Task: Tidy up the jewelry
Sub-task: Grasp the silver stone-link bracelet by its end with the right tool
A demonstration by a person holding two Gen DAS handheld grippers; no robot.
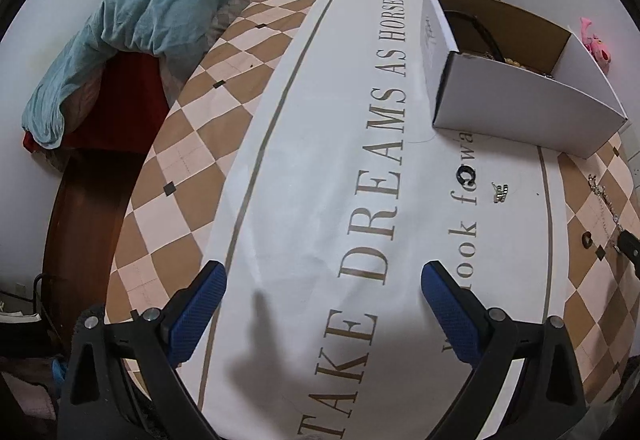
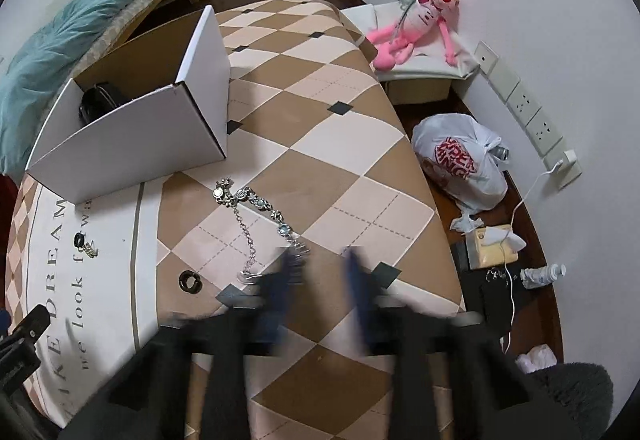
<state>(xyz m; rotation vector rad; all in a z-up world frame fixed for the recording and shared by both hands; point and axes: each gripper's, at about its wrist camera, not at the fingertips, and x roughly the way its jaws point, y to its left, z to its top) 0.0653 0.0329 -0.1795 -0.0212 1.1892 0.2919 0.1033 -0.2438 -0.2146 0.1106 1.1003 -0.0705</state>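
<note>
A silver necklace (image 2: pixel 245 218) with pale blue stones lies on the checkered tablecloth, also seen at the right edge as the necklace (image 1: pixel 602 198). My right gripper (image 2: pixel 320 256) hovers at its near end; the fingers are motion-smeared and read as shut, and I cannot tell whether the chain is pinched. A dark ring (image 2: pixel 190 281) lies left of it. A black ring (image 1: pixel 466 175) and a small silver piece (image 1: pixel 500 193) lie on the white lettered panel. My left gripper (image 1: pixel 324 280) hangs open over that panel, holding nothing.
An open white cardboard box (image 1: pixel 520 100) with dark items and beads inside stands at the table's far side. A bed with a teal blanket (image 1: pixel 160 20) is on the left. A pink plush toy (image 2: pixel 416 20), a plastic bag (image 2: pixel 460 160) and floor clutter sit beyond the right table edge.
</note>
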